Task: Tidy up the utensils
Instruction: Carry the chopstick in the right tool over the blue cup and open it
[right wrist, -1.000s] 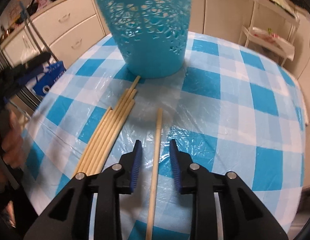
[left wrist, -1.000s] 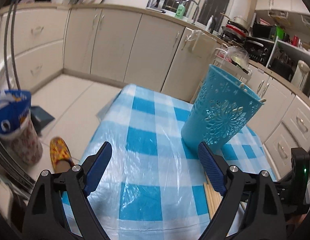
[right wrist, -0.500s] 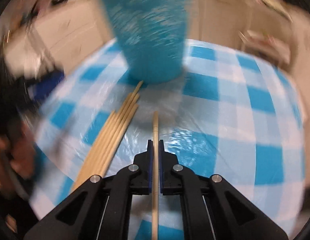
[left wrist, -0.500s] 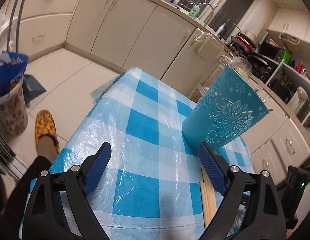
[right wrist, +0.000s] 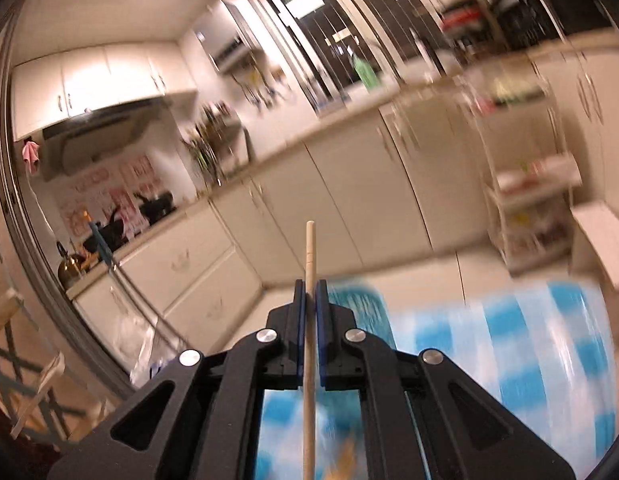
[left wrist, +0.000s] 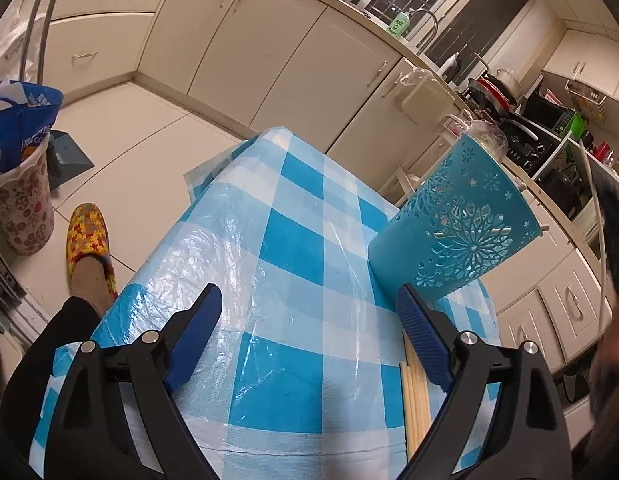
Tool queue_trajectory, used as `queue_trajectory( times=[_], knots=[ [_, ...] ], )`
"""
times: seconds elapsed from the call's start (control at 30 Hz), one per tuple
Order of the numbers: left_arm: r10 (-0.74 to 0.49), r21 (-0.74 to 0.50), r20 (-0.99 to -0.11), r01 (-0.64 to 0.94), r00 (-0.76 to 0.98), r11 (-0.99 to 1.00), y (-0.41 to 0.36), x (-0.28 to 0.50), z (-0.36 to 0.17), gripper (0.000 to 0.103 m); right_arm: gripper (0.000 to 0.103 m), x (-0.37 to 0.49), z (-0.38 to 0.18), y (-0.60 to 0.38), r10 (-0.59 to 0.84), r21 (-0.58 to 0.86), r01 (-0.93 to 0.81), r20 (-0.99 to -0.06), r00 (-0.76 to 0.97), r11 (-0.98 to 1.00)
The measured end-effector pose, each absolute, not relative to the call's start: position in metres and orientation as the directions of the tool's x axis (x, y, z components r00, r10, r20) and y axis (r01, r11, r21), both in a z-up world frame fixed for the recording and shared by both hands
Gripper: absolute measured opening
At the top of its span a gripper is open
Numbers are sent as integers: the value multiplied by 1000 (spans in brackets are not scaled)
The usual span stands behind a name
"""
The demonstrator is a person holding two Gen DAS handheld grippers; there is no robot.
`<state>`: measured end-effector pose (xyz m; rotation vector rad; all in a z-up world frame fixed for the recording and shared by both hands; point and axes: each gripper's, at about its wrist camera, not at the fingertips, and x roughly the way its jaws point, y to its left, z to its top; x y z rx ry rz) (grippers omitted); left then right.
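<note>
A blue perforated utensil holder (left wrist: pixel 455 226) stands on the blue-and-white checked tablecloth (left wrist: pixel 297 264), to the right in the left wrist view. Several wooden chopsticks (left wrist: pixel 415 396) lie on the cloth in front of it, just inside the right finger. My left gripper (left wrist: pixel 309 328) is open and empty above the cloth. My right gripper (right wrist: pixel 308 296) is shut on one wooden chopstick (right wrist: pixel 310 248) and holds it lifted, tip pointing up toward the cabinets. The right wrist view is blurred; the holder's rim (right wrist: pixel 359 300) shows just behind the fingers.
The table's near and left edges drop to a tiled floor with a person's leg and patterned slipper (left wrist: pixel 87 236). A floral bin with a blue bag (left wrist: pixel 19 184) stands at the left. Cabinets (left wrist: pixel 293 60) and a cluttered rack (left wrist: pixel 549 128) lie beyond.
My right gripper closed on the single chopstick, then lifted it off the cloth and tilted up. My left gripper stayed open and shifted its view slightly.
</note>
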<state>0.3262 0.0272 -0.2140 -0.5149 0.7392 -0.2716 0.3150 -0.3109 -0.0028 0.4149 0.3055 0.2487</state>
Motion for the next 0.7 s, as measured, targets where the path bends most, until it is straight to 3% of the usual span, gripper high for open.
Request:
queue_trajectory(
  times=[0.27, 0.7],
  knots=[
    [-425, -566, -555, 50, 715, 823, 32, 326, -216, 85, 6, 398, 5, -290, 223, 401, -130, -195, 955, 907],
    [-428, -580, -549, 41, 718, 814, 34, 327, -217, 85, 6, 388, -37, -289, 246, 325, -139, -317, 916, 936]
  ],
)
